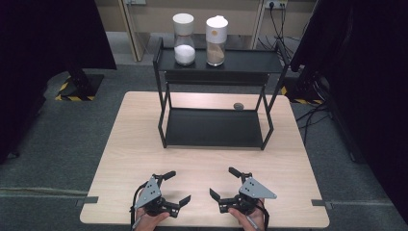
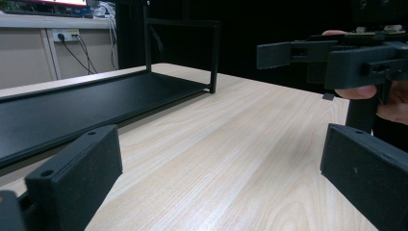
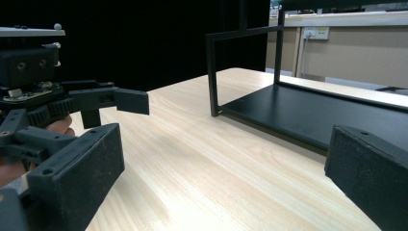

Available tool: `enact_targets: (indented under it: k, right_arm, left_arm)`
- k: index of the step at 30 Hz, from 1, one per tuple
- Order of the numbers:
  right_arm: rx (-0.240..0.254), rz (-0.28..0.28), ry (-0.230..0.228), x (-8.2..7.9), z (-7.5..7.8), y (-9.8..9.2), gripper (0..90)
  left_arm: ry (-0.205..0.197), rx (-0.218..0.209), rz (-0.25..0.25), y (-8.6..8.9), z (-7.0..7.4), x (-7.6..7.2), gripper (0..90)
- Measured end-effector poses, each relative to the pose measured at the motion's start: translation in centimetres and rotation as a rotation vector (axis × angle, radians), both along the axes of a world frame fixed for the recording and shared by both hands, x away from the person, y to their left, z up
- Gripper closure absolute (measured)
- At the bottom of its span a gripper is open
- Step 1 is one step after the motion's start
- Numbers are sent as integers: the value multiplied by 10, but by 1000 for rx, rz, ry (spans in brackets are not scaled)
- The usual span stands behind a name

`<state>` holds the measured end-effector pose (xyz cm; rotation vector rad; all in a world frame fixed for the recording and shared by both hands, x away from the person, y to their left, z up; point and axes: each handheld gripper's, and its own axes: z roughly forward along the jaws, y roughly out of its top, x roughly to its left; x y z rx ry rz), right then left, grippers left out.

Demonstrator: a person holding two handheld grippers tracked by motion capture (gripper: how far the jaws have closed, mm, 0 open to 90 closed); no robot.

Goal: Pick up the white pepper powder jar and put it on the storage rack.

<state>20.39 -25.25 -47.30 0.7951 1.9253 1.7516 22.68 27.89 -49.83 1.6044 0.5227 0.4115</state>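
From the high view we count two jars (image 1: pixel 184 38) (image 1: pixel 216 41) atop the rack (image 1: pixel 214 77); our left gripper (image 1: pixel 175 187) and right gripper (image 1: pixel 225 184) both gape empty.

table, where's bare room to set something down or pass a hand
Bare wood lies between the black rack and the open left gripper and right gripper, and along the table edges. The rack's lower shelf is bare; its top left holds two jars.
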Motion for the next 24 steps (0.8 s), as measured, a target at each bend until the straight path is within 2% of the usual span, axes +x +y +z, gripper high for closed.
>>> enact_targets:
  k: [11,24]
  right_arm:
    - [-6,-4,19,-2,-9,-3,4]
    - [-2,-1,24,-2,-11,-4,4]
  left_arm:
    - [5,-5,15,1,-1,1,1]
    - [10,-8,29,1,-1,1,1]
